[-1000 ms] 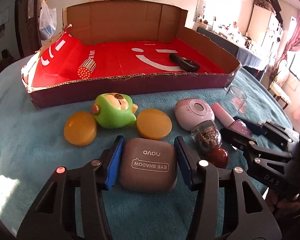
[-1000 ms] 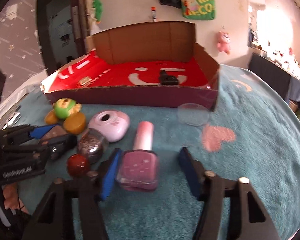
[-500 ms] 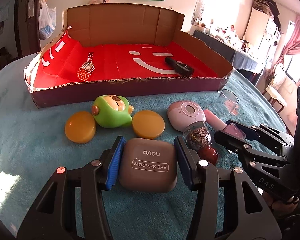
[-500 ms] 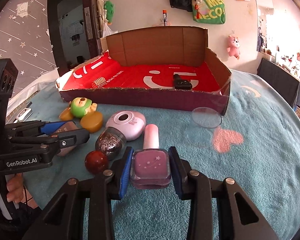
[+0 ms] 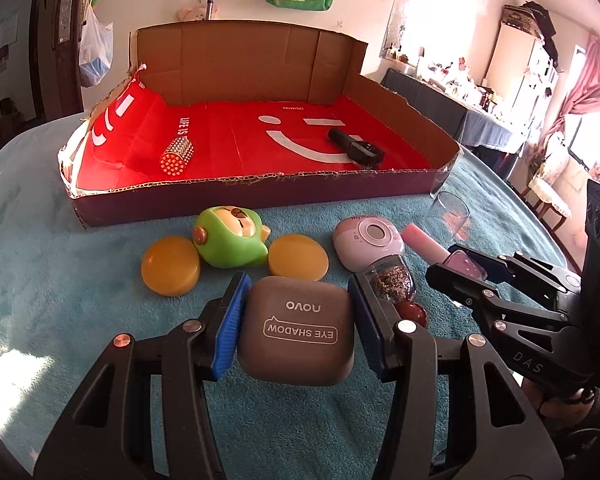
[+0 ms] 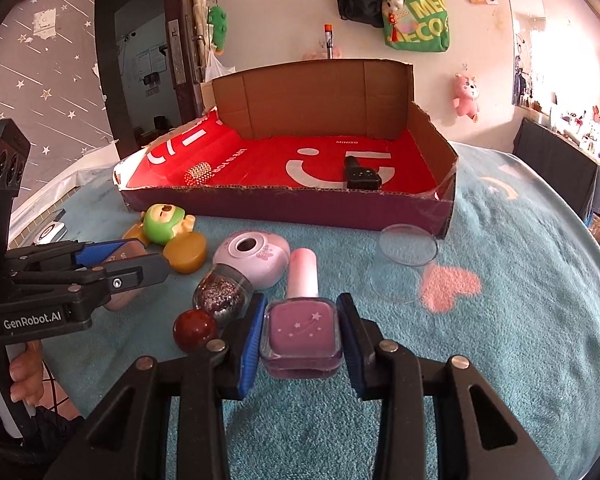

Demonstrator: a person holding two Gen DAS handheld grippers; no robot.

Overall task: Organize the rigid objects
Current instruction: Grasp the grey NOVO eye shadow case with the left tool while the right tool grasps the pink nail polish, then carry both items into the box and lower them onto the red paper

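My left gripper (image 5: 296,320) is shut on a grey eye shadow case (image 5: 296,340) that lies on the teal cloth, its blue pads pressed to both sides. My right gripper (image 6: 300,336) is shut on a square pink nail polish bottle (image 6: 302,330), whose pale pink cap points away from me. In the left wrist view the right gripper (image 5: 460,268) shows at the right with the bottle in it. Behind the objects stands a cardboard box (image 5: 252,196) with a red lining. It holds a studded cylinder (image 5: 176,157) and a black bottle (image 5: 356,148).
Between the box and the grippers lie a green toy (image 5: 230,238), two amber discs (image 5: 170,266) (image 5: 298,256), a pink round device (image 5: 368,240), a glitter bottle (image 5: 392,282) and a dark red ball (image 5: 412,312). A clear cup (image 6: 404,264) stands by the box's right corner.
The right gripper's jaws have closed from wide apart onto the nail polish bottle. The left gripper still grips the eye shadow case.
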